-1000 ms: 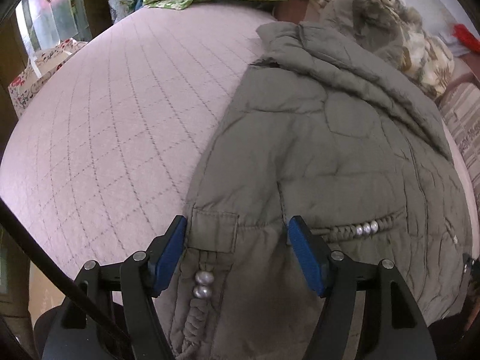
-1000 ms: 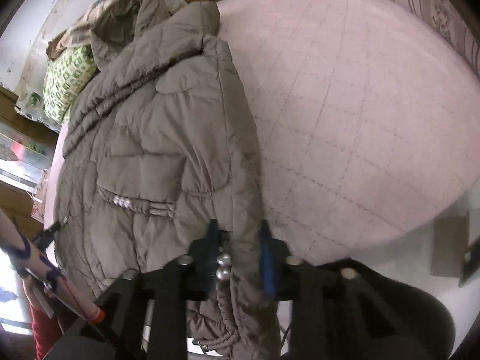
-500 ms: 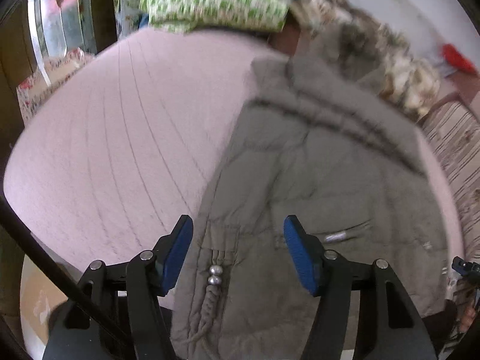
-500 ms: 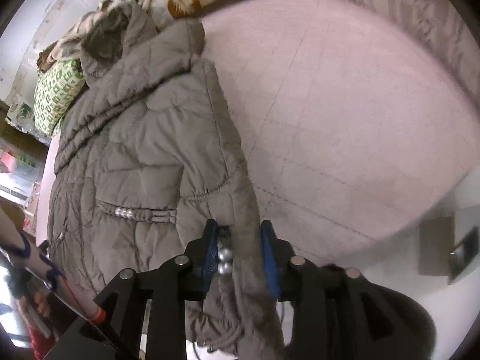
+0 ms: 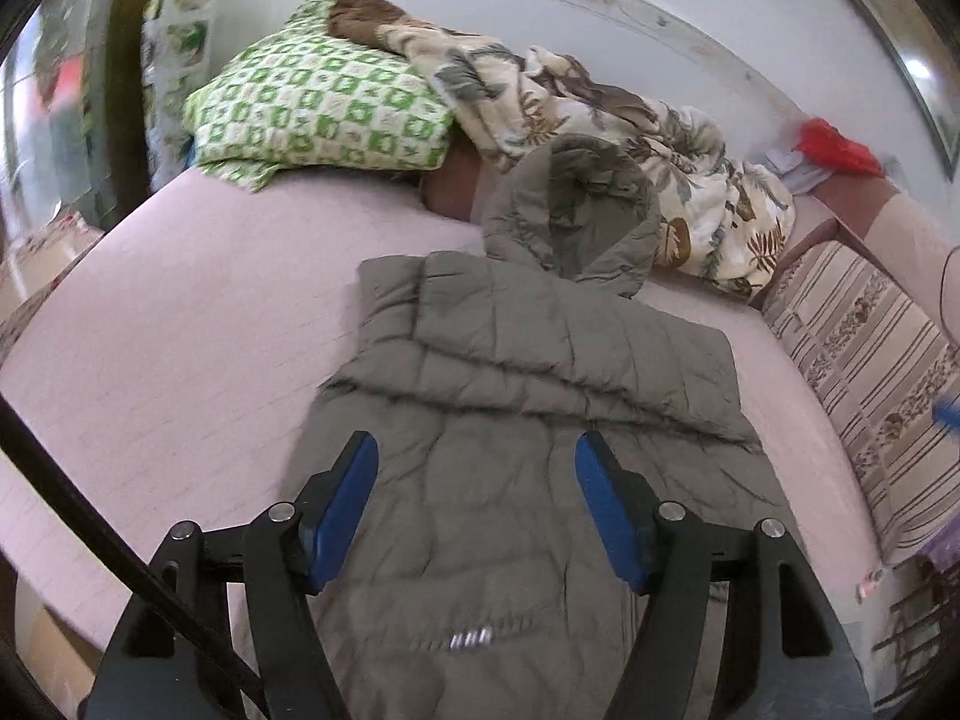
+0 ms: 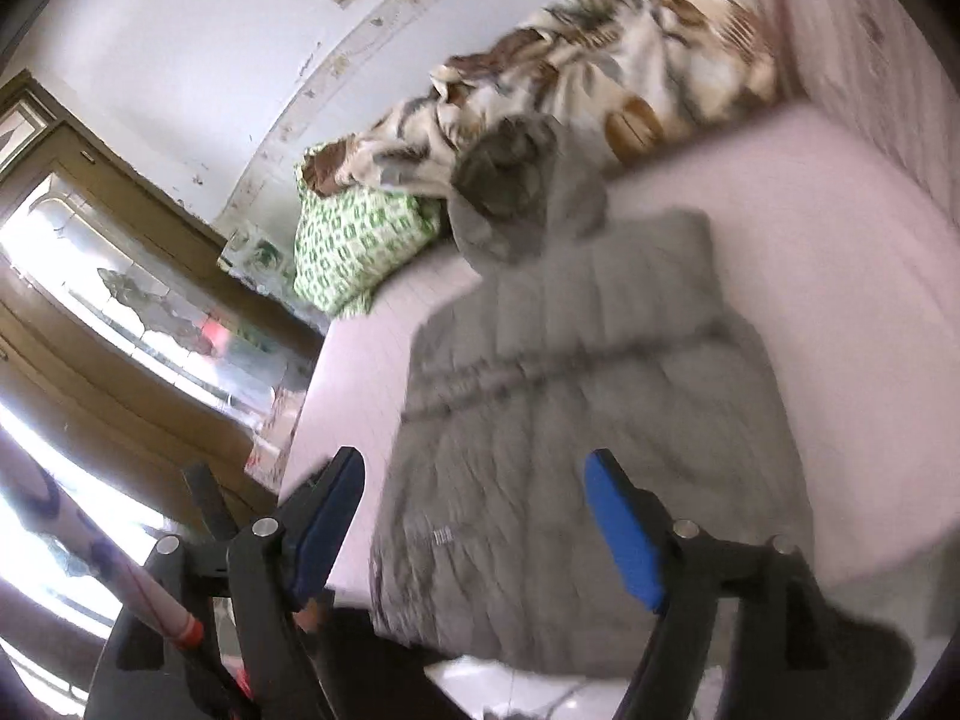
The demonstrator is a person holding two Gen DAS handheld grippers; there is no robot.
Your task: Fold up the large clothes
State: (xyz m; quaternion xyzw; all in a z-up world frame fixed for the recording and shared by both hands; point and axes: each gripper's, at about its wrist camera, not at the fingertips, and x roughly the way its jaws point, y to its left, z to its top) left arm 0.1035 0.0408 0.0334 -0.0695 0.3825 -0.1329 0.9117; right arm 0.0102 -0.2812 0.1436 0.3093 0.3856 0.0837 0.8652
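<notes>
Now a grey-green hooded puffer jacket (image 5: 528, 420) is lying flat on the pink quilted mattress (image 5: 180, 330), hem overhanging the near edge, hood reaching toward the far-edge bedding. Both grippers are hovering above it, empty: the left gripper (image 5: 477, 480) is standing wide, and the right gripper (image 6: 474, 498), jaws just opening, is letting the hem drop, likely so the folded sides settle.

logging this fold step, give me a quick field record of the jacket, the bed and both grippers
jacket: grey-green padded jacket flat on the bed, hood toward the pillow
bed: pink quilted cover
pillow: green-checked pillow, patterned blanket beside it
left gripper: open, nothing held, above the jacket
right gripper: fingers just opened, nothing between them, above the jacket
</notes>
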